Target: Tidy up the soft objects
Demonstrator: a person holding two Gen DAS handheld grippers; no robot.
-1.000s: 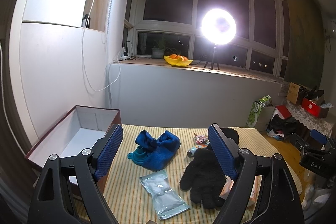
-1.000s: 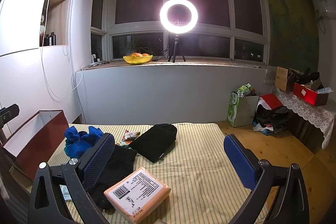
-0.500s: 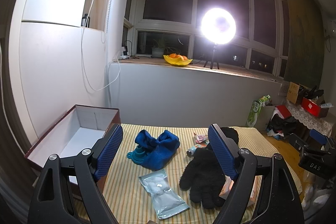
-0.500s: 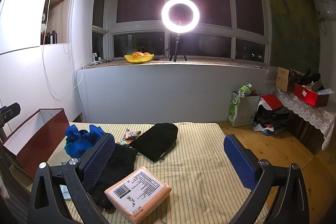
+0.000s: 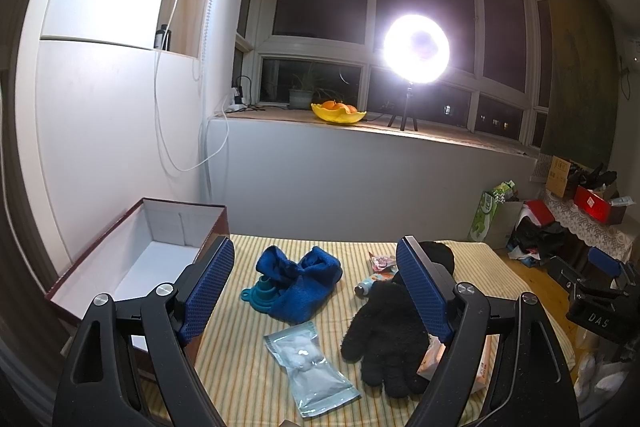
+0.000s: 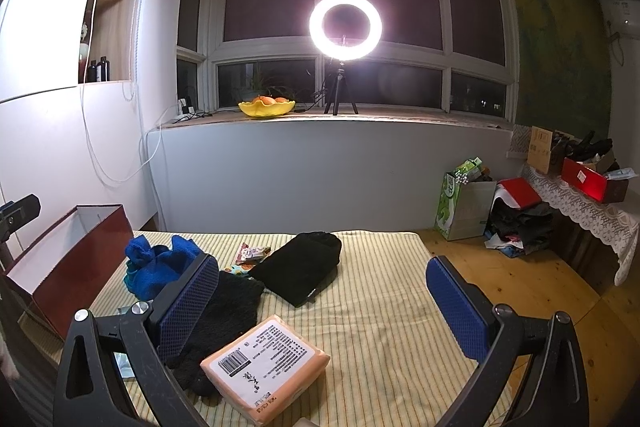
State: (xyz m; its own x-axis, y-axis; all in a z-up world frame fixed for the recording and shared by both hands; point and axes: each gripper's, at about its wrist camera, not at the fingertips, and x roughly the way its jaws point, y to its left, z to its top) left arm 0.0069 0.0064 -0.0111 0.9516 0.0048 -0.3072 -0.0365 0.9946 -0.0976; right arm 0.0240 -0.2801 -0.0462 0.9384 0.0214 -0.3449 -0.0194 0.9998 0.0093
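Your left tool (image 5: 316,291) hangs wide and empty above the striped counter (image 5: 248,359), with the blue cloth (image 5: 304,279) between its fingers and the black glove (image 5: 384,331) just right of it. Your right tool (image 6: 324,303) is also spread wide, gripping nothing. The open box (image 5: 132,263) sits at the counter's left edge, the black hat (image 6: 300,267) farther back.

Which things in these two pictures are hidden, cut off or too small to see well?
- Left view: the orange pack is mostly hidden behind the black glove and a finger of the left gripper.
- Left view: the box floor is partly covered by the other finger.
- Right view: the clear packet is almost hidden behind the right gripper.
- Right view: the pack's label print is too small to read.
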